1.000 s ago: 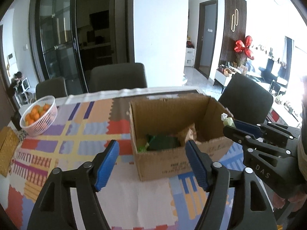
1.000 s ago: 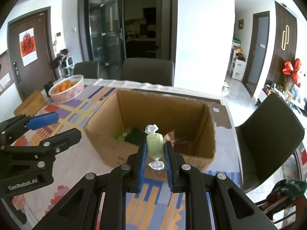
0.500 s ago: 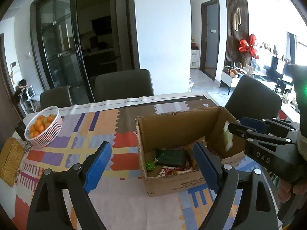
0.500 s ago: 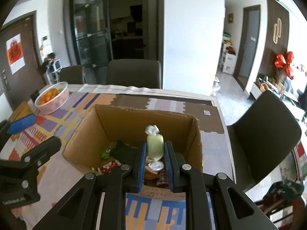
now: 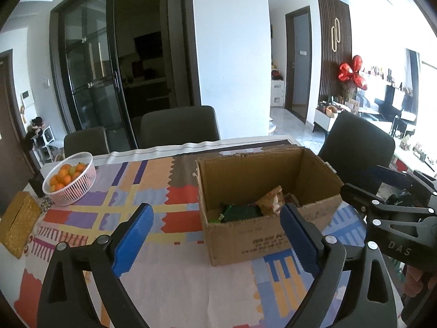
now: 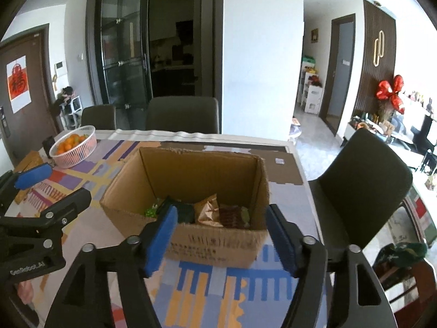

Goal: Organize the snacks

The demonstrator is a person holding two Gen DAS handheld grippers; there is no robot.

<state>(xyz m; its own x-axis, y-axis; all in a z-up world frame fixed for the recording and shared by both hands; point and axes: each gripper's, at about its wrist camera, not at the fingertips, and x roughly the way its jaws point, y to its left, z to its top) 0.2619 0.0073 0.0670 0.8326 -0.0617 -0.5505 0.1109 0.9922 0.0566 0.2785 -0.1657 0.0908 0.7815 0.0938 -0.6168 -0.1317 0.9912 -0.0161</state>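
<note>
An open cardboard box [image 5: 245, 242] [image 6: 218, 243] stands on the patterned tablecloth. Inside lie a dark green packet [image 5: 240, 211] [image 6: 183, 213], a crumpled brown packet [image 5: 270, 201] [image 6: 209, 210] and a dark red packet [image 6: 232, 216]. My left gripper [image 5: 215, 213] hovers in front of the box's left half, jaws wide and still opening, nothing between them. My right gripper [image 6: 221, 213] hangs before the near wall of the box; its jaws are opening and hold nothing. Each gripper also shows in the other's view: the right gripper [image 5: 382, 191] and the left gripper [image 6: 54, 187].
A white basket of oranges [image 5: 71, 177] [image 6: 73, 147] sits at the table's far left, with a gold box [image 5: 17, 218] nearer. Dark chairs [image 5: 179, 125] stand behind the table and another chair [image 6: 363, 180] at its right edge. Bare tablecloth [image 5: 164, 287] lies in front of the box.
The right gripper opened and let go of the pale green wrapped candy, which is gone from between its pads. The left jaws spread wider. Both grippers drew back from the box.
</note>
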